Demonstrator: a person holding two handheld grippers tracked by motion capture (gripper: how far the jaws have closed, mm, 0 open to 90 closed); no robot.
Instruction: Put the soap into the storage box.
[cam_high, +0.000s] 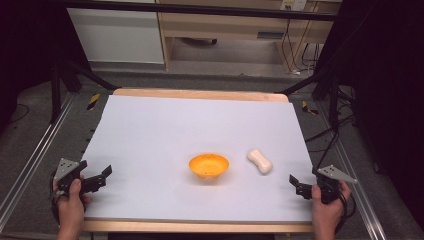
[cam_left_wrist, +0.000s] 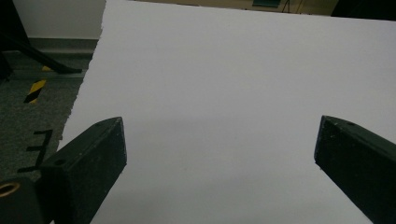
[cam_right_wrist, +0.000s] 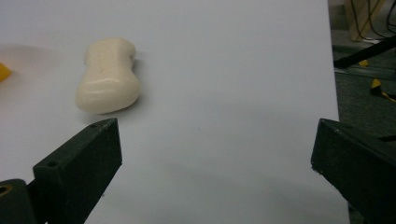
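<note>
both tongs wide open, empty, above the sheet

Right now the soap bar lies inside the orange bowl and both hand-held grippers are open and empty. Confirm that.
Not quite. The soap bar lies on the white table cover, beside the orange bowl and apart from it, as the high view shows. The rest holds: the left hand-held gripper and right hand-held gripper are open and empty.

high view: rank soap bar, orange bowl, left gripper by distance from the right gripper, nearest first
From the right gripper:
1. Soap bar, up and just left of it.
2. Orange bowl, table middle, left of the soap.
3. Left gripper, open, at the table's opposite edge.
</note>
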